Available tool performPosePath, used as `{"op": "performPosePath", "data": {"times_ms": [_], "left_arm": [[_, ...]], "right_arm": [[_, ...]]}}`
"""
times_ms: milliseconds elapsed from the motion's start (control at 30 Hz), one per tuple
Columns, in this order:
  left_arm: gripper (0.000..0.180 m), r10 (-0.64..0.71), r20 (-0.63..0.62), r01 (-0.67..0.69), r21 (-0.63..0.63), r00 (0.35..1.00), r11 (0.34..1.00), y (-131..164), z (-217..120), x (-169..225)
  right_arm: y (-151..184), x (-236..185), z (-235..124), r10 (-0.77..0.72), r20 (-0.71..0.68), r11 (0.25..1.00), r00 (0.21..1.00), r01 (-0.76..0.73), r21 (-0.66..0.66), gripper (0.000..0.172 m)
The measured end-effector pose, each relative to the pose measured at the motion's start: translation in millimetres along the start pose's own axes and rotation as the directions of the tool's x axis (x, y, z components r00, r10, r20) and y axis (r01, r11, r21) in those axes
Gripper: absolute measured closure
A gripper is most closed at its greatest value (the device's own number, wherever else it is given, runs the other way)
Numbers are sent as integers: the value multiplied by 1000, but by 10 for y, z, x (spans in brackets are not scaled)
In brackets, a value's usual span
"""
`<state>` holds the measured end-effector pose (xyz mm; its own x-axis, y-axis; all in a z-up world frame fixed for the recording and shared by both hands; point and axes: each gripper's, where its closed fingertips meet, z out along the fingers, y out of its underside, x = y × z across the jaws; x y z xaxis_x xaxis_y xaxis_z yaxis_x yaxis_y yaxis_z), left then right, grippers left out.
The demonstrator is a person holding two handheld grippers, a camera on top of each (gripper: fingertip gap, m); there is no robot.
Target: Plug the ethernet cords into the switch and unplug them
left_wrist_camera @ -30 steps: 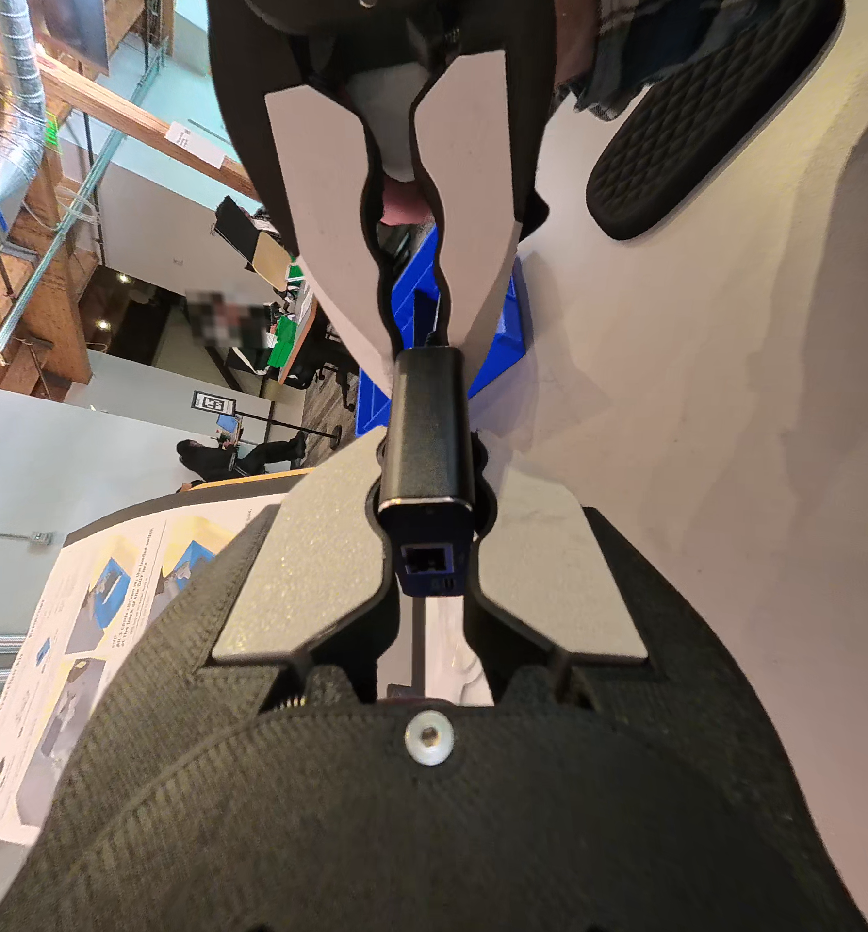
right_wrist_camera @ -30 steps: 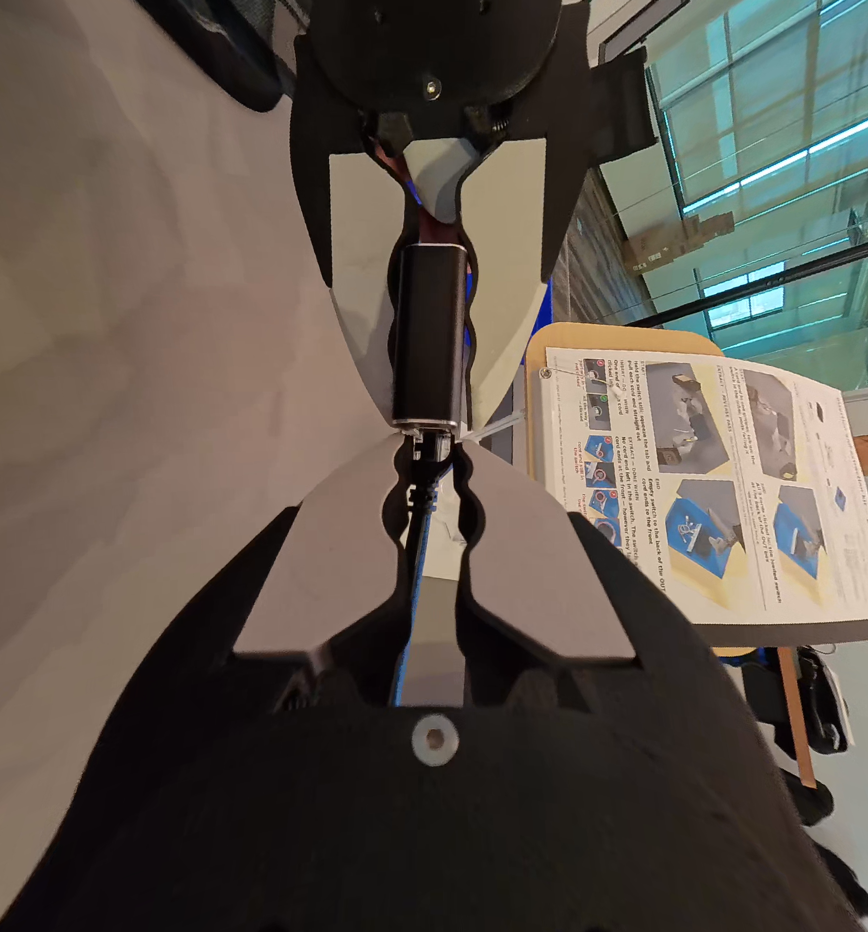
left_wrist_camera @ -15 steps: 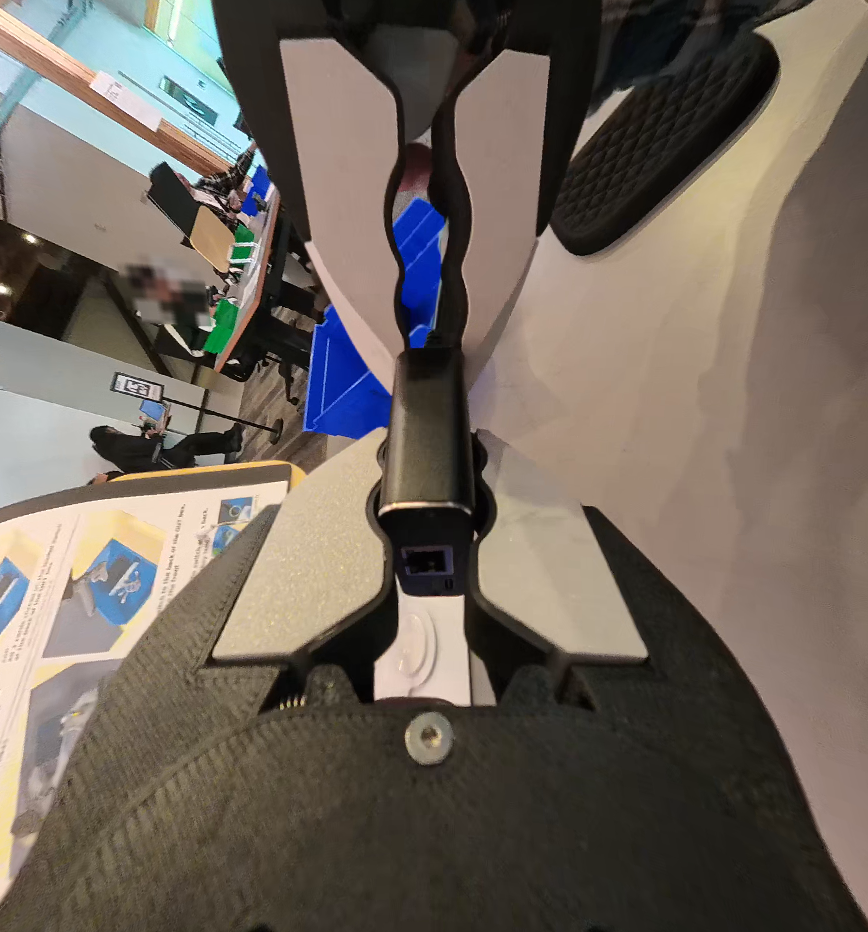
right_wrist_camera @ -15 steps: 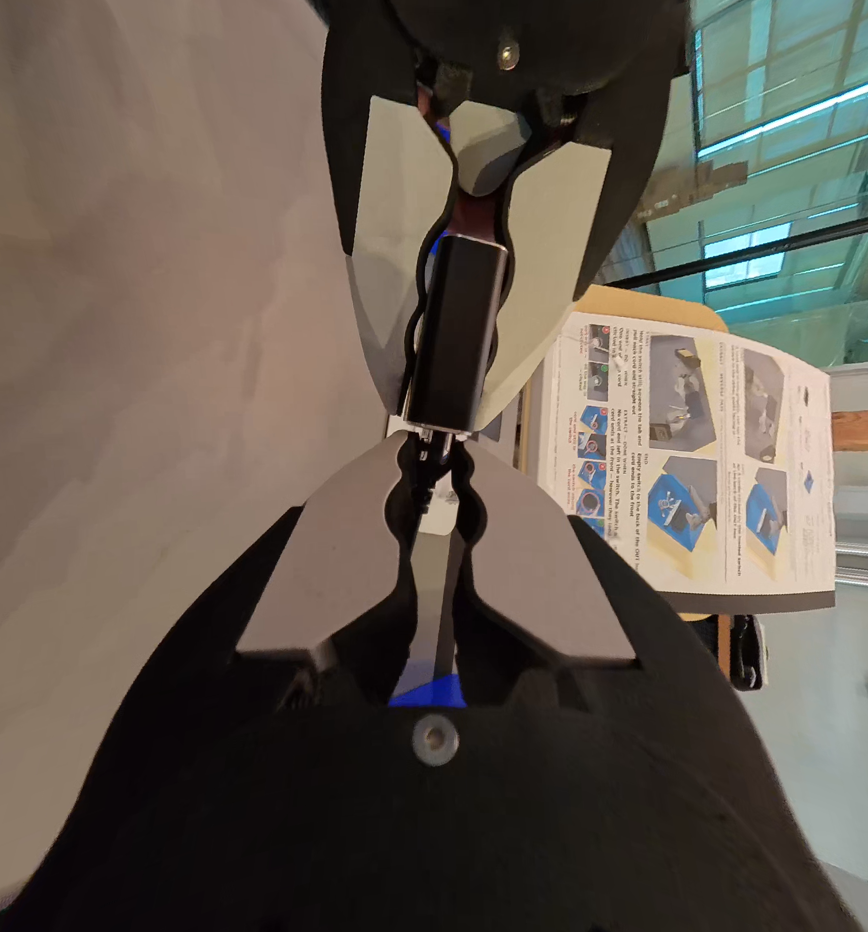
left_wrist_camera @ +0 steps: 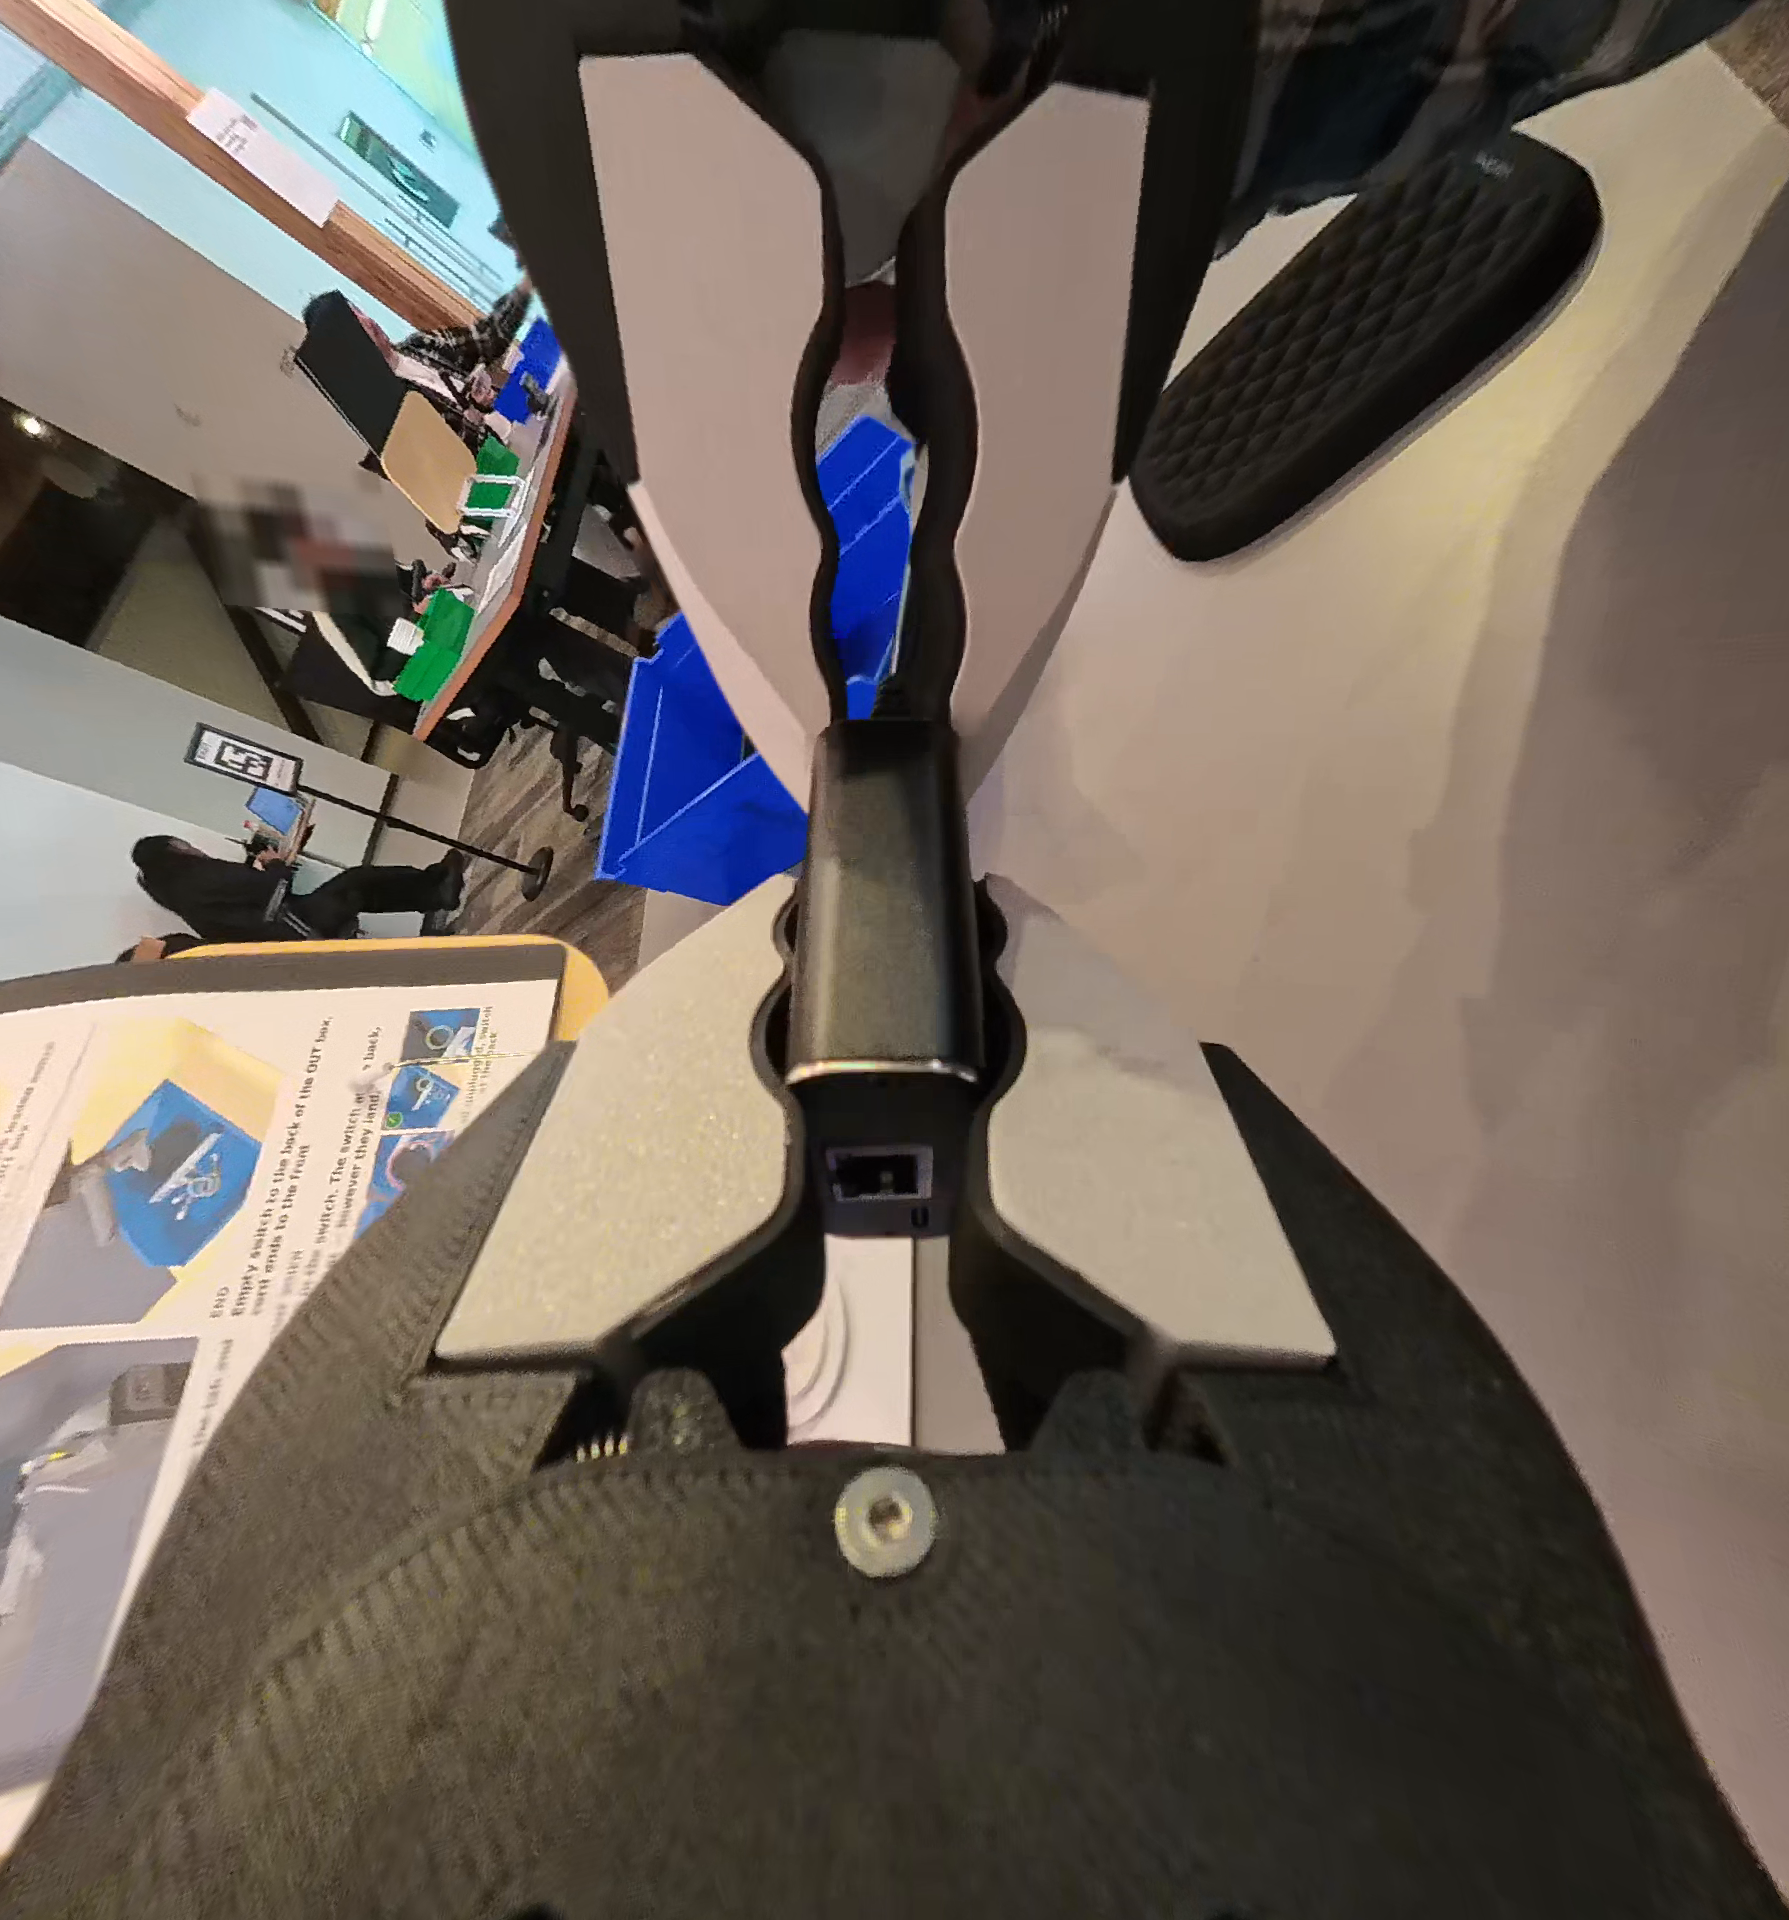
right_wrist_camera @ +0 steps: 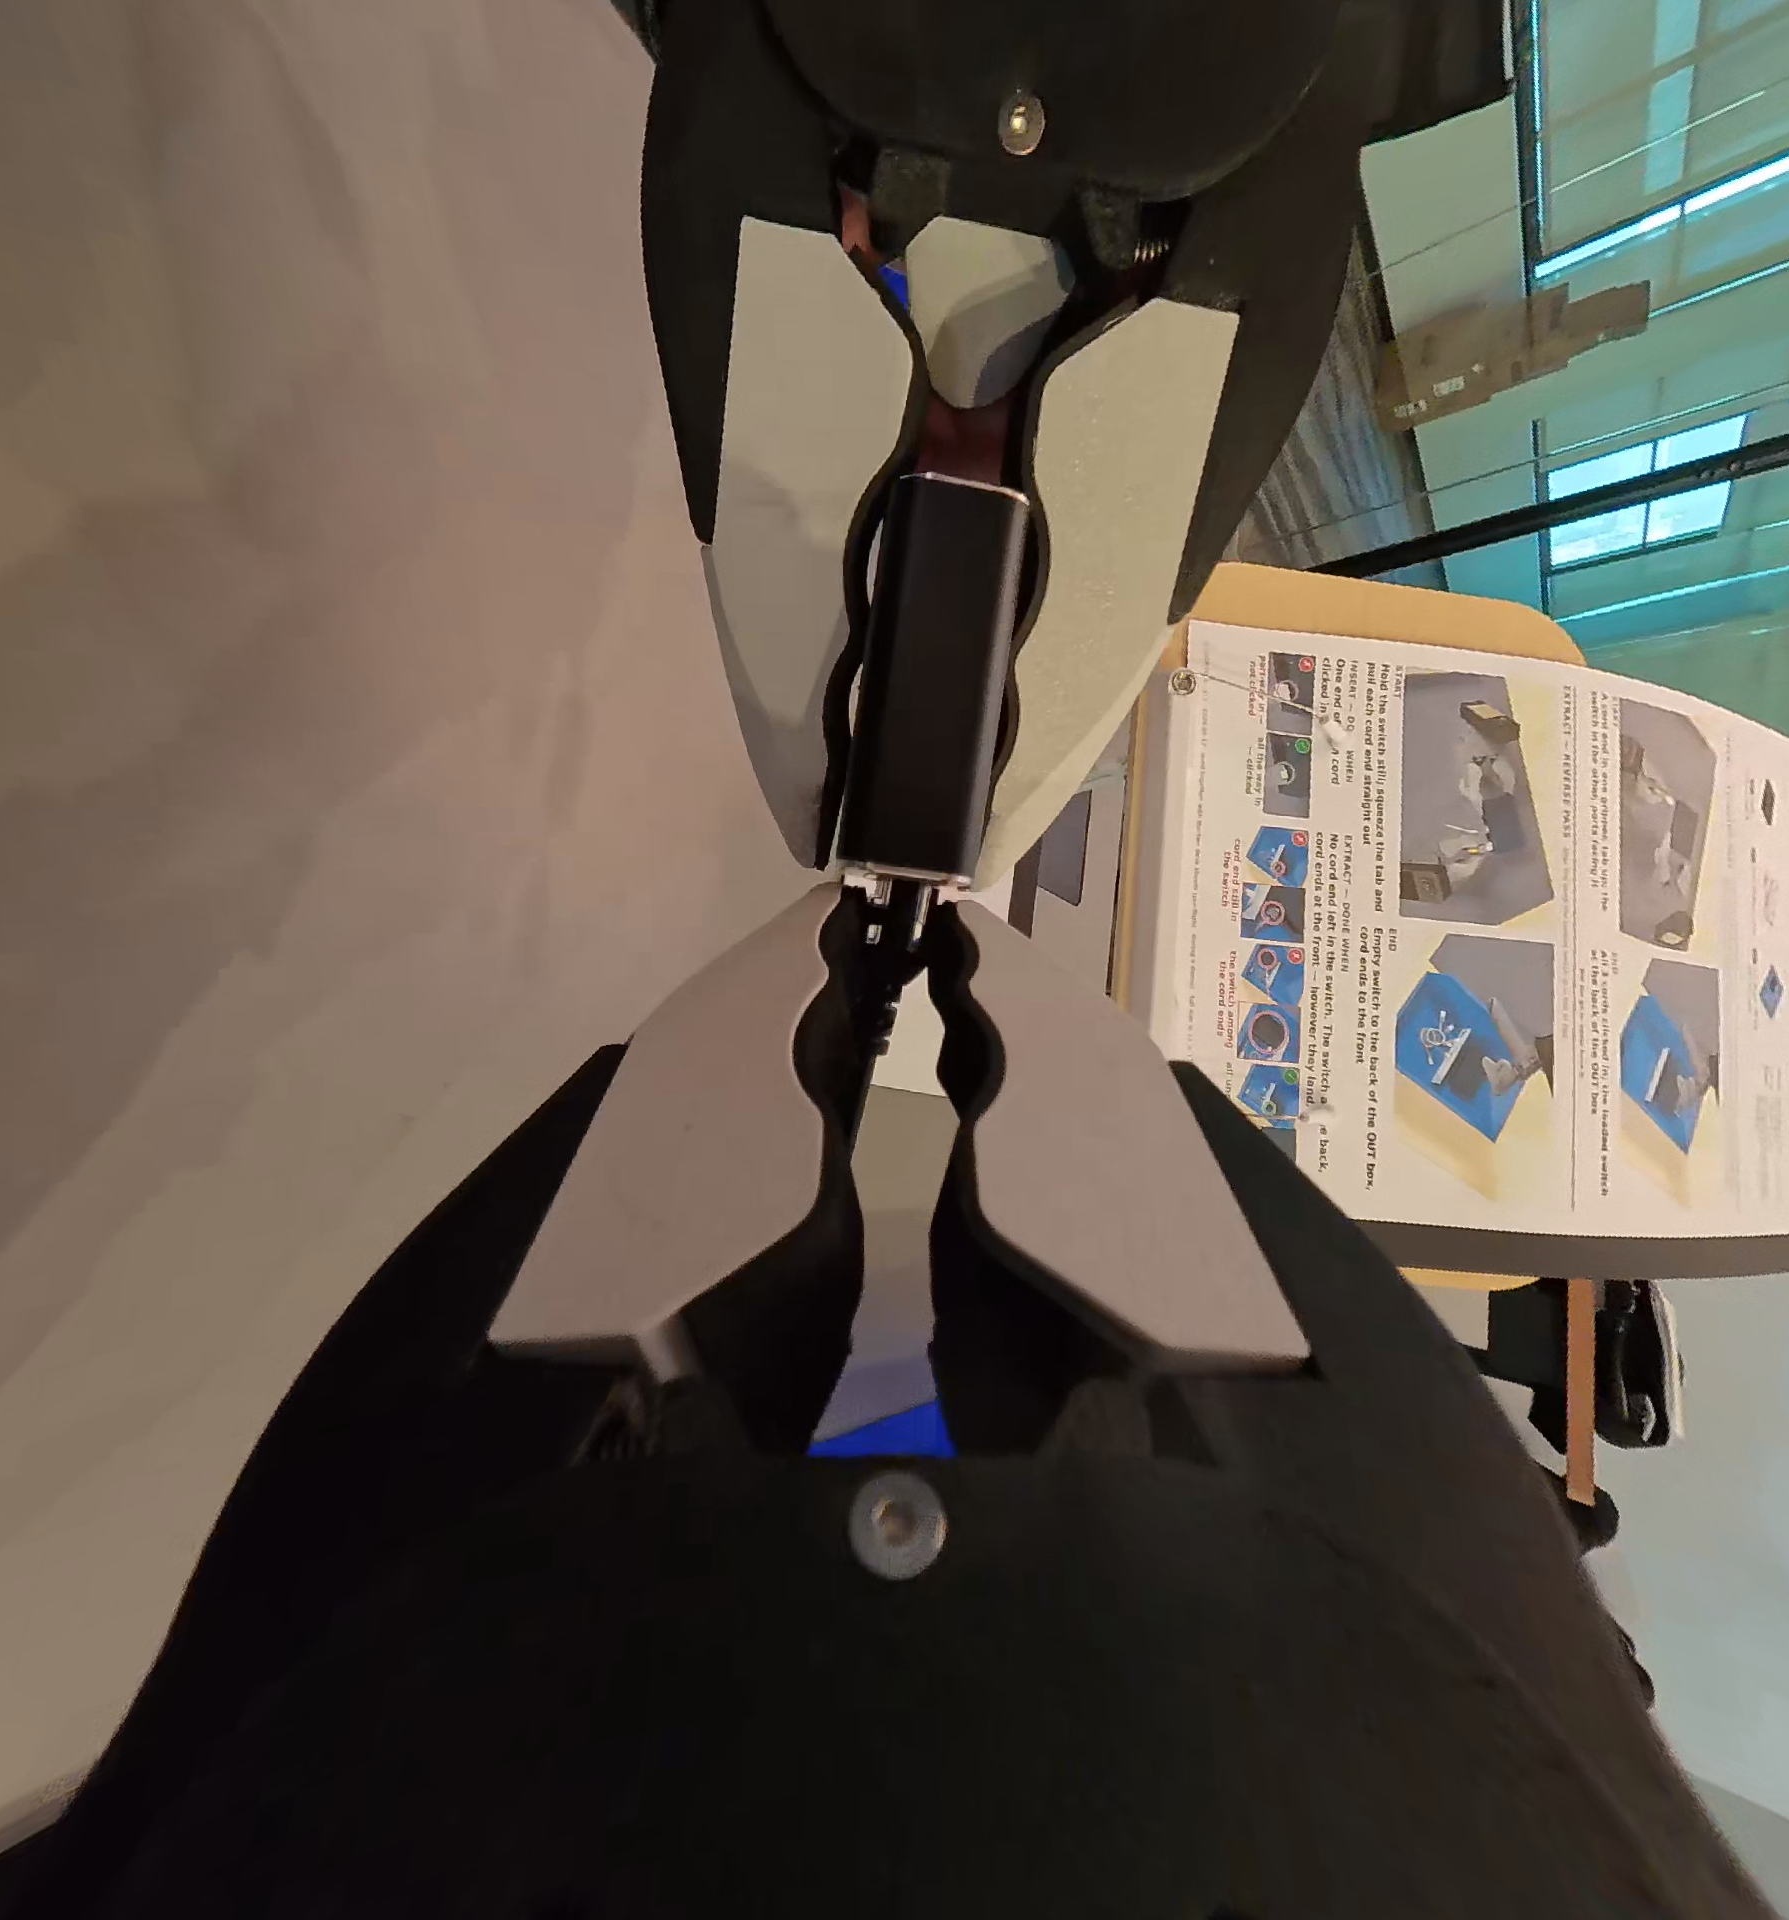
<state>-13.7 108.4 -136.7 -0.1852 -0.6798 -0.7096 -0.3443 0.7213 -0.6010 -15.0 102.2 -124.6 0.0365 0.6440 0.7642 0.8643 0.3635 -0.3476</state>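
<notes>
One black switch (left_wrist_camera: pixel 885 935), one port showing at its near end, sits clamped in the left gripper (left_wrist_camera: pixel 885 914). The right gripper (right_wrist_camera: pixel 885 935) pinches one black cord plug (right_wrist_camera: pixel 885 940) at its far end. Two blue bins (left_wrist_camera: pixel 692 790) beyond.

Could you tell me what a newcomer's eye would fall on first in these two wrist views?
Most striking is the black switch at the centre, clamped between the left gripper fingers, with the right gripper meeting it head-on. The right gripper holds the black ethernet cord, whose plug sits at the switch's end. Off to the side stand a printed instruction sheet and a blue bin.
</notes>
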Motion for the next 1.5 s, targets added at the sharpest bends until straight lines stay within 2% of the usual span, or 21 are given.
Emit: {"op": "performPosePath", "data": {"times_ms": [167,267,333,433,633,733,833,900,1067,1100,1133,1167,1233,1300,1400,1500], "left_arm": [[153,-31,-5,31,-21,999,999,26,15,-19],[153,-41,99,55,-138,994,989,295,-94,-252],[153,-63,113,78,-126,992,989,351,-203,-328],[153,-63,124,80,-145,990,986,390,-242,-348],[154,-88,149,111,-149,985,983,532,-308,-330],[153,-85,157,108,-150,984,983,551,-295,-315],[153,-71,151,95,-158,986,983,544,-283,-287],[154,-68,146,92,-165,987,982,549,-282,-274],[153,-50,148,76,-172,988,982,549,-299,-291],[153,-47,147,72,-174,988,982,545,-301,-297],[153,-43,152,69,-173,988,982,540,-303,-309],[153,-38,155,64,-171,987,983,532,-307,-320],[153,-27,160,54,-167,987,985,515,-319,-338],[154,-11,161,37,-159,987,987,492,-329,-349],[153,20,163,6,-157,986,988,452,-320,-369],[153,50,155,-23,-170,987,985,410,-282,-384]], "right_arm": [[33,11,-6,3,12,1000,1000,-3,-3,160],[402,130,-50,-9,-51,984,999,0,-180,160],[442,147,-141,50,-44,989,998,-56,-138,160],[593,210,-276,96,-73,984,993,-106,-144,160],[1753,566,-876,288,-229,914,930,-339,-224,159],[2315,679,-1020,343,-275,870,898,-414,-267,160],[2684,700,-934,387,-253,855,887,-448,-260,159],[2931,686,-818,377,-247,846,893,-440,-300,159],[3403,484,-399,451,-171,818,876,-482,-313,158],[3532,398,-313,473,-157,796,867,-497,-345,152],[3667,342,-255,483,-170,771,859,-509,-384,122],[3732,281,-223,493,-165,755,854,-514,-406,110],[3640,307,-255,477,-190,771,858,-513,-378,111],[3311,449,-358,432,-228,814,873,-486,-318,110],[2340,678,-480,325,-241,922,915,-363,-133,120],[1305,667,-419,219,-184,976,958,-212,58,125]]}}
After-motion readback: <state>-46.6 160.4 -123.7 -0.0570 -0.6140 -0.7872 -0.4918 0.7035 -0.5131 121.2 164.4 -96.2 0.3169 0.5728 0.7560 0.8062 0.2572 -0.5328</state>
